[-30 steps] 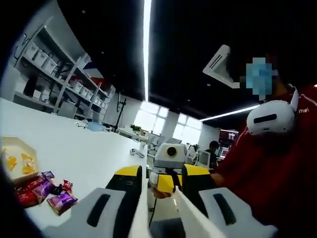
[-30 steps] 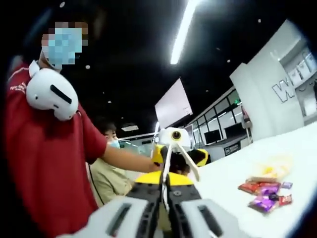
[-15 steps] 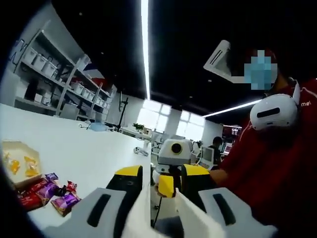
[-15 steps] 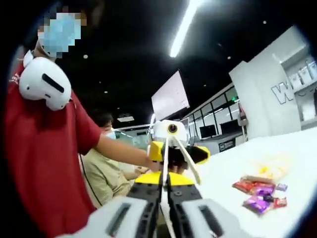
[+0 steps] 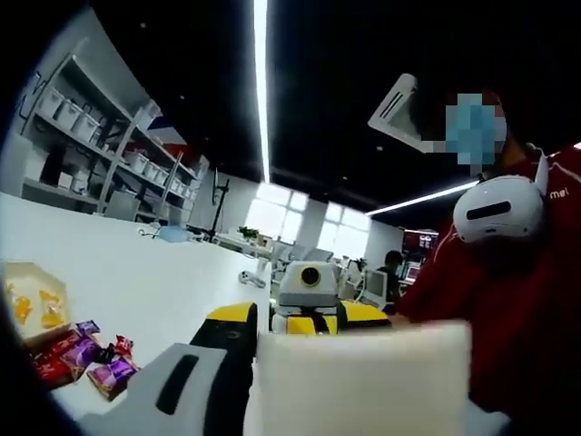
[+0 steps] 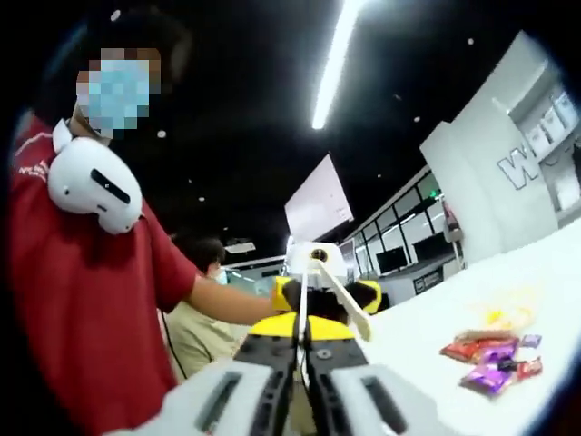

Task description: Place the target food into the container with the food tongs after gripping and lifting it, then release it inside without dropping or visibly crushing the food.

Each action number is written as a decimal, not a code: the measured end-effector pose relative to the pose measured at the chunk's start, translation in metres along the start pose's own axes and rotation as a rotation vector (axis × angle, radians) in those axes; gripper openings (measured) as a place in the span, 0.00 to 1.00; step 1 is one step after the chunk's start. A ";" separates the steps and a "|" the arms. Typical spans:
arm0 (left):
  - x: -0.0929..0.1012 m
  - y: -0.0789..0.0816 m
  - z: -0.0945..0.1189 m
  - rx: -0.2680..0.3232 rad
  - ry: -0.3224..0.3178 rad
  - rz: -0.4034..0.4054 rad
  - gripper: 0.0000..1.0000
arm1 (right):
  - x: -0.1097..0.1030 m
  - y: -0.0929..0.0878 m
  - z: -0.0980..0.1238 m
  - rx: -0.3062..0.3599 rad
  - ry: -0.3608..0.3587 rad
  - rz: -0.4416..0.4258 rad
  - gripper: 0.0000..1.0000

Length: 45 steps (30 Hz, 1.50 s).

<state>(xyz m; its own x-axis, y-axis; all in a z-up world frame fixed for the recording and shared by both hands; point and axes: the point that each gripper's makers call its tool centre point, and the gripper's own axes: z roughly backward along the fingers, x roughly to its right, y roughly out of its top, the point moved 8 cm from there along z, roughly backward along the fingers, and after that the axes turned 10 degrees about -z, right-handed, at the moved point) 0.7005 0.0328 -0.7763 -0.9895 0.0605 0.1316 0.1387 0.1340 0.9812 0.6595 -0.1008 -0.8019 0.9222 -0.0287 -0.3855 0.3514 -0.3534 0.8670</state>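
Tongs [image 6: 320, 295] in shut right jaws | container [image 5: 34, 295] leftward

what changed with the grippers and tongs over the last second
In the left gripper view, a broad white surface has come across the left gripper's right side, covering what was an open gap; what it is cannot be told. The right gripper stays shut on the tongs. The candy wrappers and container lie untouched on the table.
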 end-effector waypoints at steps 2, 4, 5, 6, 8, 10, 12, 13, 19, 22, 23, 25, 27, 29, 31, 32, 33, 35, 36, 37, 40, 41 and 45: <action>0.000 0.001 -0.001 -0.002 0.002 -0.010 0.34 | 0.000 0.000 -0.001 -0.001 -0.001 0.004 0.00; 0.000 0.001 -0.001 -0.007 -0.001 -0.006 0.34 | -0.001 0.000 -0.001 -0.010 0.001 0.000 0.00; 0.000 0.001 -0.001 -0.011 -0.001 -0.007 0.34 | -0.001 0.000 -0.001 -0.016 0.000 0.008 0.00; 0.000 0.000 -0.001 -0.013 0.000 -0.010 0.34 | -0.001 0.000 -0.001 -0.020 -0.003 0.007 0.00; 0.000 0.000 -0.001 -0.021 -0.002 -0.010 0.33 | -0.001 0.000 -0.002 -0.037 -0.005 0.008 0.00; 0.000 -0.001 -0.002 -0.035 0.000 -0.025 0.33 | -0.001 -0.001 -0.002 -0.054 -0.012 0.004 0.00; -0.001 -0.001 -0.002 -0.038 0.002 -0.038 0.32 | 0.000 -0.002 -0.002 -0.061 -0.015 0.003 0.00; -0.001 -0.001 -0.002 -0.038 0.003 -0.035 0.32 | -0.001 0.000 -0.002 -0.058 -0.016 0.000 0.00; 0.000 -0.001 -0.002 -0.051 0.010 -0.063 0.31 | 0.000 0.000 -0.002 -0.068 -0.027 -0.014 0.00; -0.001 -0.001 -0.001 -0.055 0.012 -0.077 0.30 | -0.001 -0.001 -0.002 -0.066 -0.026 -0.015 0.00; 0.000 -0.002 -0.001 -0.057 0.011 -0.078 0.30 | 0.000 -0.001 -0.001 -0.066 -0.028 -0.010 0.00; -0.001 -0.002 -0.002 -0.057 0.011 -0.079 0.29 | 0.000 -0.001 -0.001 -0.067 -0.028 -0.018 0.00; -0.002 -0.002 -0.002 -0.056 0.010 -0.072 0.28 | 0.001 0.000 -0.002 -0.067 -0.034 -0.019 0.00; -0.002 -0.002 -0.001 -0.055 0.013 -0.061 0.26 | 0.003 0.001 -0.002 -0.067 -0.047 -0.002 0.00; -0.004 -0.003 0.000 -0.061 0.026 -0.082 0.25 | 0.005 0.000 -0.002 -0.070 -0.073 0.039 0.00; -0.004 -0.003 0.000 -0.064 0.027 -0.081 0.25 | 0.006 0.000 -0.002 -0.073 -0.077 0.053 0.00; -0.007 -0.006 0.001 -0.092 0.042 -0.078 0.25 | 0.009 -0.002 0.001 -0.104 -0.116 0.087 0.00; -0.012 -0.010 0.006 -0.111 0.065 -0.099 0.25 | 0.013 -0.003 0.005 -0.116 -0.155 0.076 0.02; -0.016 -0.012 0.011 -0.112 0.095 -0.107 0.25 | 0.015 -0.002 0.008 -0.116 -0.177 0.077 0.08; -0.019 -0.013 0.014 -0.112 0.114 -0.100 0.26 | 0.016 -0.002 0.009 -0.120 -0.191 0.079 0.10; -0.033 -0.016 0.027 -0.115 0.202 -0.084 0.26 | 0.023 -0.005 0.022 -0.172 -0.280 0.137 0.05; -0.039 -0.019 0.033 -0.132 0.237 -0.091 0.26 | 0.022 -0.006 0.024 -0.164 -0.275 0.123 0.08; -0.056 -0.028 0.048 -0.159 0.352 -0.112 0.26 | 0.024 -0.006 0.031 -0.159 -0.337 0.167 0.19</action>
<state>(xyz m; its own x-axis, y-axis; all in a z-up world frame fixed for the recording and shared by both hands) 0.7544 0.0732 -0.8184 -0.9557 -0.2923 0.0354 0.0480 -0.0359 0.9982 0.6742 -0.1279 -0.8263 0.8736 -0.3876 -0.2943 0.2464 -0.1694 0.9543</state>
